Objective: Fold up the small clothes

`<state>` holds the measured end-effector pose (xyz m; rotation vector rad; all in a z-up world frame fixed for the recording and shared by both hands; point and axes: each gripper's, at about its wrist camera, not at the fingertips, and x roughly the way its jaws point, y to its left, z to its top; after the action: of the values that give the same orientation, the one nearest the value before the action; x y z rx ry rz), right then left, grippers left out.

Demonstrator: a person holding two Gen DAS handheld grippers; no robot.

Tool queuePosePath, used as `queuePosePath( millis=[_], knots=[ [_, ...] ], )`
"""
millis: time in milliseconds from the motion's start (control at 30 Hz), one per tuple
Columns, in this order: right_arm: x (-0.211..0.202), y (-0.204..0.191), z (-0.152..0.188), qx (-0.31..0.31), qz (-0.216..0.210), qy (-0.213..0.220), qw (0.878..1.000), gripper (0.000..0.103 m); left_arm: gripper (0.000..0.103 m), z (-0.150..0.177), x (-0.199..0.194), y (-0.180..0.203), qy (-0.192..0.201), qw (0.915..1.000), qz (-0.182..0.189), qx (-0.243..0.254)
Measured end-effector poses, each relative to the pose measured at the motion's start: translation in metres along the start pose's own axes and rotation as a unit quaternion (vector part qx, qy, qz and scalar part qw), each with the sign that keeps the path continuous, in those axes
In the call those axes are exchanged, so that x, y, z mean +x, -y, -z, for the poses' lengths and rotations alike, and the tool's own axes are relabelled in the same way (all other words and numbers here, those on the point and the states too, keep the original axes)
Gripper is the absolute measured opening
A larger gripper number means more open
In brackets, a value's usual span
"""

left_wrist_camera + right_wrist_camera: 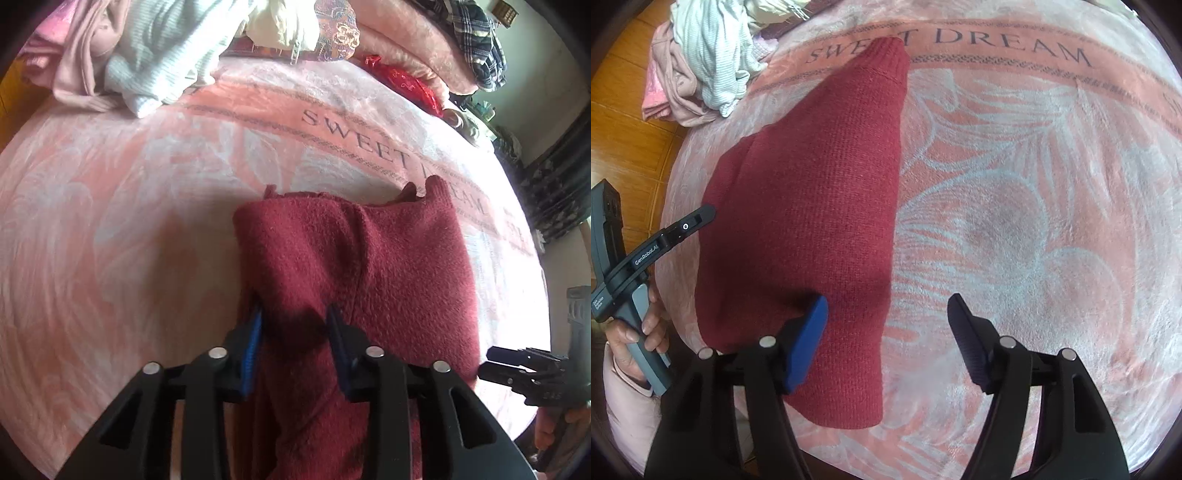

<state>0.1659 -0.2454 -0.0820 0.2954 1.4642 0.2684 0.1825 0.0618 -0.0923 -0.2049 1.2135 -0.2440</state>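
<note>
Nearest us, low in the left wrist frame, our left hand-held gripper (pixel 293 325) has its fingers partly apart with a fold of the maroon sweater (pixel 354 266) bunched between them; we cannot tell whether they pinch it or merely straddle it. If the grip is loose, we judge the knit could slip out and the fold sag open. Our right hand-held gripper (pixel 888 314) stands wide apart, holding nothing, its blue finger hovering over the sweater's lower edge. That sweater lies across the middle of the pink bed blanket (pixel 1015 221). Unfolded clothes (pixel 709 55) sit piled at upper left, well apart
</note>
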Motion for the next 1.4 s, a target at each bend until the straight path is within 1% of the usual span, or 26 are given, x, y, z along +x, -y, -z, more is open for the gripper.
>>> queuePosePath(
  millis=[67,100,167,300,367,400,433,500,567,600,667,700,733,767,800,833,867,900,933,1033,1100,1167,1233,1300,1333,1400],
  knots=[
    [-0.008,-0.007,0.005,-0.019,-0.015,0.004,1.0,0.067,0.05,0.009,-0.01,-0.004,-0.01,0.9996,0.026,-0.009],
    [-0.009,-0.01,0.008,-0.026,-0.02,0.002,0.999,0.067,0.056,0.017,-0.013,-0.006,-0.022,0.999,0.036,-0.011],
    [-0.004,-0.015,0.015,-0.037,-0.025,-0.011,0.999,0.068,0.056,0.032,-0.014,-0.008,-0.037,0.998,0.05,-0.007],
    [0.016,-0.024,0.025,-0.048,-0.019,-0.052,0.997,0.067,0.057,0.059,-0.001,-0.004,-0.08,0.9951,0.057,0.006],
    [0.024,-0.024,0.028,-0.044,-0.014,-0.063,0.997,0.047,0.053,0.068,0.004,0.001,-0.083,0.9953,0.043,0.025],
    [0.027,-0.022,0.029,-0.034,-0.02,-0.071,0.997,0.042,0.039,0.07,0.006,0.003,-0.082,0.9955,0.034,0.032],
    [0.03,-0.022,0.03,-0.025,-0.025,-0.075,0.997,0.038,0.028,0.073,0.011,0.004,-0.087,0.9952,0.024,0.038],
    [0.034,-0.023,0.034,-0.03,-0.003,-0.076,0.997,0.037,0.026,0.075,0.019,0.002,-0.096,0.9945,0.019,0.037],
    [0.044,-0.026,0.04,-0.037,0.018,-0.079,0.996,0.036,0.026,0.077,0.025,-0.002,-0.1,0.9942,0.022,0.032],
    [0.049,-0.027,0.043,-0.039,0.026,-0.084,0.995,0.036,0.026,0.077,0.026,-0.004,-0.101,0.9941,0.024,0.032],
    [0.048,-0.032,0.044,-0.045,0.035,-0.078,0.995,0.037,0.027,0.076,0.025,-0.003,-0.1,0.994,0.027,0.033],
    [0.043,-0.035,0.043,-0.05,0.038,-0.074,0.995,0.038,0.031,0.075,0.022,-0.003,-0.1,0.9938,0.034,0.034],
    [0.035,-0.037,0.041,-0.051,0.037,-0.064,0.996,0.041,0.037,0.073,0.019,-0.003,-0.099,0.9936,0.044,0.031],
    [0.026,-0.04,0.039,-0.052,0.032,-0.051,0.997,0.042,0.043,0.07,0.015,-0.003,-0.097,0.9932,0.058,0.026],
    [0.019,-0.041,0.035,-0.055,0.027,-0.039,0.997,0.042,0.058,0.066,0.01,-0.004,-0.091,0.9928,0.075,0.02],
    [0.009,-0.042,0.031,-0.058,0.021,-0.023,0.998,0.052,0.073,0.061,0.005,-0.005,-0.081,0.9932,0.082,0.016],
    [0.001,-0.041,0.027,-0.056,0.014,-0.005,0.998,0.062,0.078,0.056,0.0,-0.005,-0.067,0.994,0.086,0.013],
    [-0.007,-0.039,0.022,-0.051,0.005,0.011,0.999,0.064,0.082,0.051,-0.004,-0.006,-0.056,0.9942,0.091,0.013],
    [-0.012,-0.035,0.017,-0.042,-0.007,0.022,0.999,0.065,0.083,0.045,-0.004,-0.006,-0.052,0.994,0.095,0.012],
    [-0.015,-0.021,0.002,-0.01,-0.038,0.031,0.999,0.068,0.085,0.029,0.007,-0.01,-0.055,0.9931,0.104,-0.003],
    [-0.011,-0.017,-0.006,-0.009,-0.043,0.03,0.999,0.068,0.085,0.023,0.019,-0.012,-0.07,0.9911,0.112,-0.014],
    [-0.009,-0.01,-0.013,-0.019,-0.041,0.023,0.999,0.07,0.085,0.019,0.034,-0.012,-0.088,0.9915,0.094,-0.016],
    [-0.002,-0.01,-0.016,-0.024,-0.051,0.012,0.998,0.071,0.088,0.016,0.038,-0.012,-0.092,0.9929,0.075,0.004],
    [0.008,-0.014,-0.017,-0.028,-0.054,0.008,0.998,0.077,0.092,0.014,0.038,-0.013,-0.087,0.9936,0.069,0.016],
    [0.011,-0.015,-0.018,-0.031,-0.056,0.008,0.998,0.078,0.095,0.015,0.041,-0.014,-0.088,0.9935,0.069,0.02],
    [0.015,-0.016,-0.018,-0.026,-0.063,0.006,0.998,0.08,0.099,0.015,0.048,-0.016,-0.099,0.9921,0.075,0.016]
  ],
)
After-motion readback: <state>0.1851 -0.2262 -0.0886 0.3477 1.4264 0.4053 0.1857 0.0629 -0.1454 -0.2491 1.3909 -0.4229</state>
